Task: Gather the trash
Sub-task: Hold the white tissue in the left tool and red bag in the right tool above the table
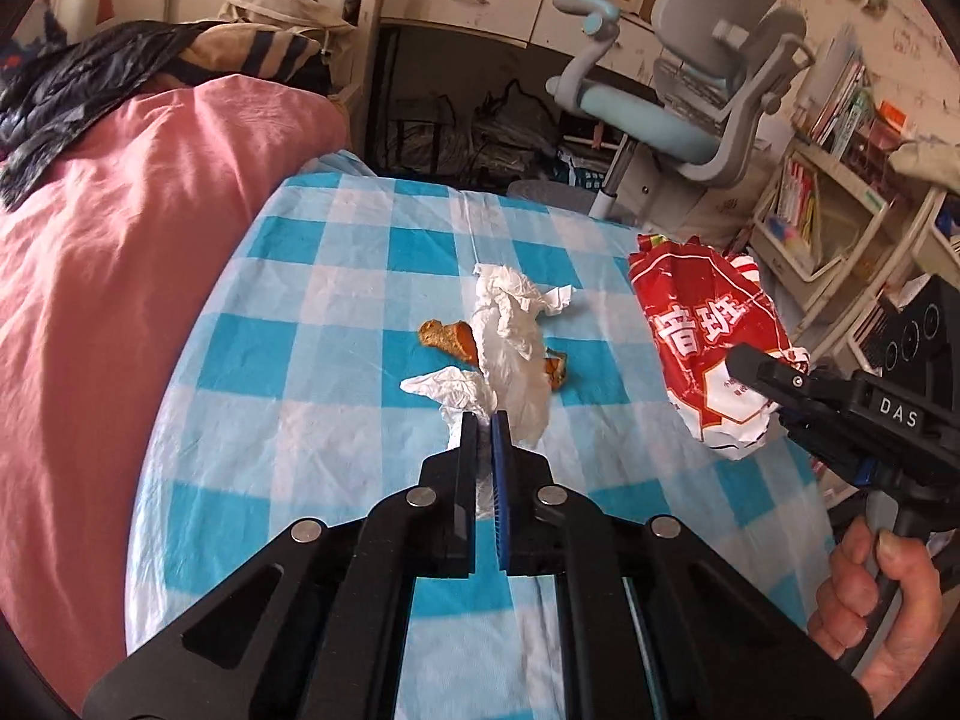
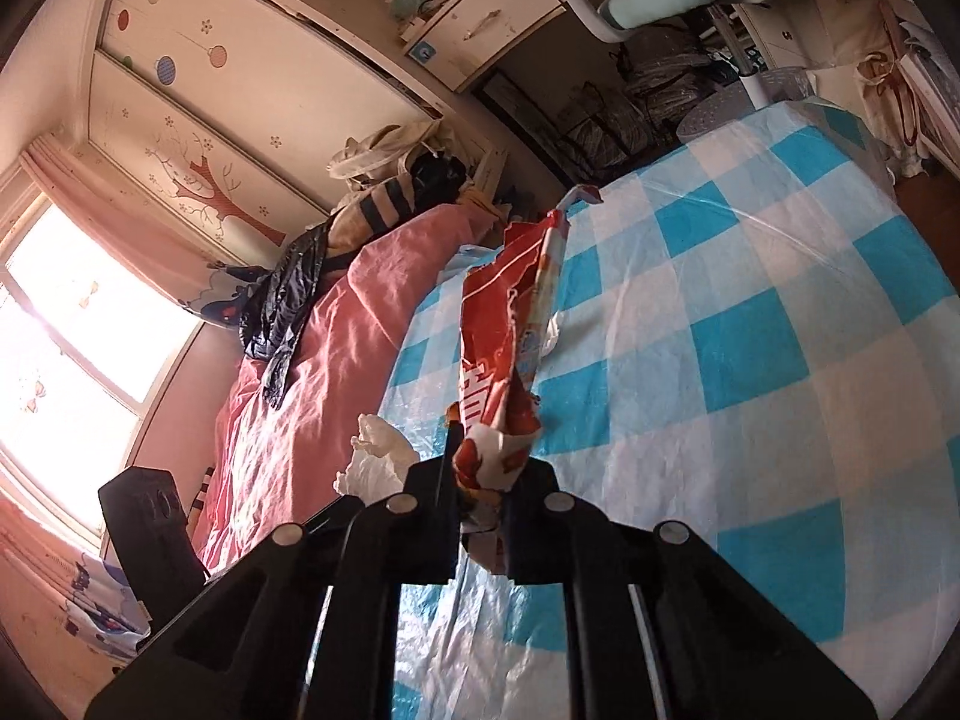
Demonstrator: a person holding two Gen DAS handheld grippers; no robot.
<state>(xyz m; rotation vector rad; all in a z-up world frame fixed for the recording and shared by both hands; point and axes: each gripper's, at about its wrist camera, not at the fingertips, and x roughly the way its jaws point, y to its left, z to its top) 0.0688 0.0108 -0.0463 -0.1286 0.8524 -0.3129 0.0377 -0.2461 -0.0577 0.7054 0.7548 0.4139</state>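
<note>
On the blue-and-white checked cloth (image 1: 336,324) lies a crumpled white tissue (image 1: 510,330). My left gripper (image 1: 485,420) is shut on its near end, and white paper shows between the jaws. Brown food scraps (image 1: 447,339) lie under and beside the tissue. At the right, a crumpled red-and-white snack wrapper (image 1: 702,324) hangs above the cloth, with my right gripper (image 1: 744,369) shut on its lower edge. In the right wrist view the wrapper (image 2: 498,348) rises from the right gripper (image 2: 480,468), and the tissue (image 2: 375,456) shows to the left.
A pink quilt (image 1: 120,276) with a black jacket (image 1: 78,96) lies left of the cloth. A grey-blue desk chair (image 1: 678,96) and desk drawers (image 1: 474,0) stand beyond the far edge. Bookshelves (image 1: 804,210) stand at the right. A person's hand (image 1: 876,594) grips the right handle.
</note>
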